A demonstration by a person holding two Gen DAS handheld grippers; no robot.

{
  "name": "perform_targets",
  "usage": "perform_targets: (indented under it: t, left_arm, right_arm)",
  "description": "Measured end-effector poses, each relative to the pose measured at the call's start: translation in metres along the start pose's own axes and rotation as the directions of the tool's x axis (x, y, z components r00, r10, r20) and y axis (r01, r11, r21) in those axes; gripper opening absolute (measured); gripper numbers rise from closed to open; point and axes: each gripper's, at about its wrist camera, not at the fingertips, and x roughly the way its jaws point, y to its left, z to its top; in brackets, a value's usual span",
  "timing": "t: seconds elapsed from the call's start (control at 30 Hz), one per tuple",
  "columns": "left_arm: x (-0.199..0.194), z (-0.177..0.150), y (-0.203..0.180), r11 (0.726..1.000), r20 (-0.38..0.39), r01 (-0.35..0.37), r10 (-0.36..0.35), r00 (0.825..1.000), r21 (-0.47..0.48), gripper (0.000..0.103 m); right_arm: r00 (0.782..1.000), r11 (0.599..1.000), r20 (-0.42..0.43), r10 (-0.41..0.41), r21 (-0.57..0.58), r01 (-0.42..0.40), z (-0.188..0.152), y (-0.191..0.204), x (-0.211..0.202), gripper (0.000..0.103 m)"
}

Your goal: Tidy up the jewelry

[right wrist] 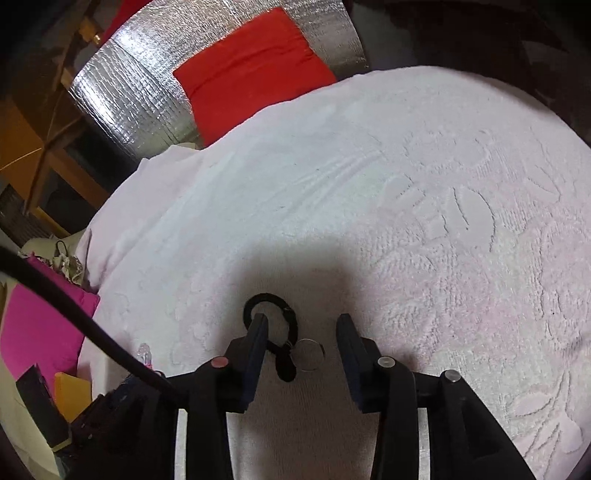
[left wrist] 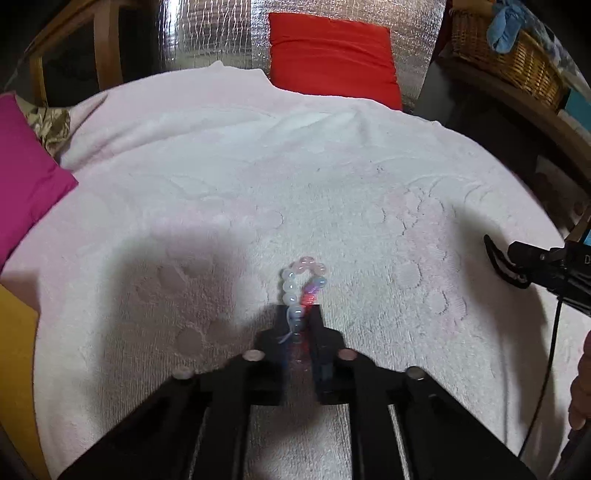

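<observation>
My left gripper (left wrist: 298, 309) is shut on a beaded bracelet (left wrist: 301, 282) of pale white, pink and blue beads, whose loop sticks out past the fingertips above the white towel (left wrist: 258, 177). My right gripper (right wrist: 301, 319) is open over the towel (right wrist: 406, 184), straddling a black cord necklace (right wrist: 275, 306) with a round silver pendant (right wrist: 308, 354) that lies flat between the fingers. The left finger (right wrist: 258, 332) overlaps the cord loop. The right gripper also shows at the right edge of the left wrist view (left wrist: 498, 262).
A red cushion (left wrist: 332, 55) lies beyond the towel against silver foil (left wrist: 207, 33). A magenta cushion (left wrist: 26, 173) sits at the left. A wicker basket (left wrist: 509, 55) stands on a shelf at the back right. A black cable (right wrist: 74, 317) crosses the right wrist view.
</observation>
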Motion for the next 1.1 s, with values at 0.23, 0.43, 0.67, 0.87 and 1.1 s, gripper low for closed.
perform_targets:
  t: [0.23,0.43,0.67,0.87,1.1]
  left_arm:
    - [-0.013,-0.009,0.014,0.997,-0.023,0.062,-0.063,0.998,-0.051,0.008]
    - [-0.037,-0.022,0.008,0.996,-0.031,0.088,-0.089,0.996,-0.023,0.008]
    - [-0.059,-0.035,-0.003,0.995,-0.026,0.099,-0.098,0.995,0.028,0.008]
    - [-0.071,-0.045,0.007,0.995,-0.023,0.092,-0.092,0.995,0.025,0.008]
    - [-0.086,-0.053,0.016,0.997,-0.012,0.075,-0.075,0.997,-0.006,0.008]
  right_arm:
    - [0.999,0.997,-0.006,0.043,0.06,-0.043,0.006,-0.003,-0.003,0.037]
    - [0.997,0.993,-0.005,0.071,0.092,-0.07,0.009,-0.006,-0.006,0.046]
    - [0.998,0.997,-0.03,0.057,0.055,-0.055,0.005,0.006,0.005,0.049]
    - [0.994,0.991,-0.019,-0.106,-0.085,0.104,-0.006,0.028,0.014,0.021]
    - [0.996,0.993,-0.023,-0.086,-0.085,0.084,-0.018,0.031,-0.003,0.007]
